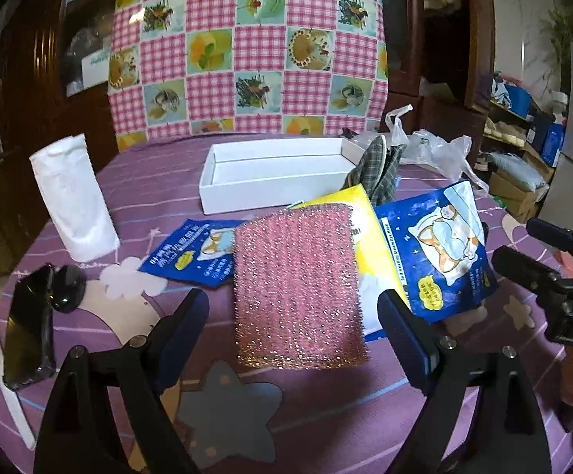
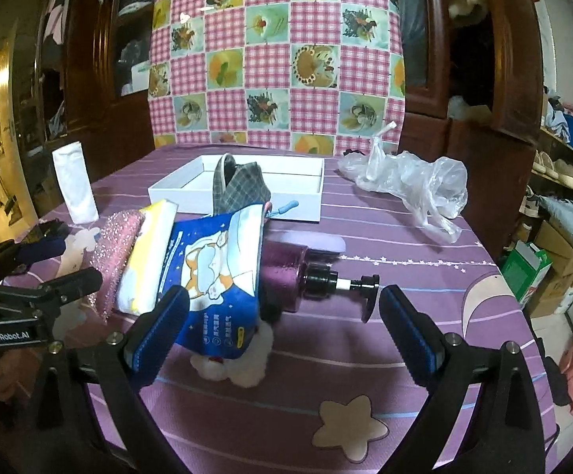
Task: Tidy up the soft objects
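While both grippers hover wide open and empty over the purple bed (image 1: 325,414), the left gripper (image 1: 294,316) faces a pink sponge (image 1: 298,284) leaning on a yellow pack (image 1: 369,237); the right gripper (image 2: 284,312) is near a blue pouch (image 2: 215,276) and pump bottle (image 2: 306,272). White box (image 1: 270,173) behind.
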`<state>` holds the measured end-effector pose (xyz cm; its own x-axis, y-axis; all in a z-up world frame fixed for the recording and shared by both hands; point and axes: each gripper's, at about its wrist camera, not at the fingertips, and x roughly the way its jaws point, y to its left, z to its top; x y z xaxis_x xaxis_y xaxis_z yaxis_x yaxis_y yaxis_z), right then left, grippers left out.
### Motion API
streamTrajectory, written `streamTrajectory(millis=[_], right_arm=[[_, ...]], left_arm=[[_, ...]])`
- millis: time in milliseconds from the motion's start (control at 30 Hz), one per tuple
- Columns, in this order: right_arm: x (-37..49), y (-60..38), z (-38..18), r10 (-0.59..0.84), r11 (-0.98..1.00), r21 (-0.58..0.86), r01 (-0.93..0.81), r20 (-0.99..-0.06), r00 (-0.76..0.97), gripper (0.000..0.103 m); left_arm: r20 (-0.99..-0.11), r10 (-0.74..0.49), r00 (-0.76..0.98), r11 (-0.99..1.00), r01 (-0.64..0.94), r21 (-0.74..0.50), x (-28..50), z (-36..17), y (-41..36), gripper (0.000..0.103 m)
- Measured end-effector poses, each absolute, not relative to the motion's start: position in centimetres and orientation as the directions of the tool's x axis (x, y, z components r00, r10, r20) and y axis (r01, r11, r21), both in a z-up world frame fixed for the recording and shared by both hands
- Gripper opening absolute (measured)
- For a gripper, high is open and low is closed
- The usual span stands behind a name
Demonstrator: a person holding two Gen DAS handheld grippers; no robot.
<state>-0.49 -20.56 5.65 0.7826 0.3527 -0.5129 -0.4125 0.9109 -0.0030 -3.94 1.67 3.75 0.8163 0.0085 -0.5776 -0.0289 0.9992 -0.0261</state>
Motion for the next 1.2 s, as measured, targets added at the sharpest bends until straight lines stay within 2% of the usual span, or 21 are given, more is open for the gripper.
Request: streamTrajectory(millis=[133, 533, 767, 1200], right_arm=[[-0.7, -20.2, 5.5, 0.356, 0.902, -0.020, -0.431, -0.532, 0.769, 0.097], [-1.3, -19.8, 5.8, 0.421, 0.868, -0.010, -0.496, -0.513, 0.748, 0.097], [-1.6, -20.0, 6.1, 0.380, 0.890, -0.040, -0.454, -0.485, 0.788, 0.097], [-1.0, -20.3, 6.0, 0.323, 0.917, -0.041, -0.397, -0.505, 0.800, 0.097]], left_arm=[[-0.585, -0.005, 0.811, 0.999, -0.014, -0.029, -3.9, 3.7, 1.5, 0.089], [-0.586, -0.002, 0.811, 0.999, -0.019, -0.028, -4.0, 4.1, 1.5, 0.090], [-0.585, -0.005, 0.811, 1.000, -0.013, -0.026, -4.0, 4.1, 1.5, 0.090], [-0.586, -0.009, 0.810, 1.000, -0.008, -0.028, -4.0, 4.1, 1.4, 0.090]])
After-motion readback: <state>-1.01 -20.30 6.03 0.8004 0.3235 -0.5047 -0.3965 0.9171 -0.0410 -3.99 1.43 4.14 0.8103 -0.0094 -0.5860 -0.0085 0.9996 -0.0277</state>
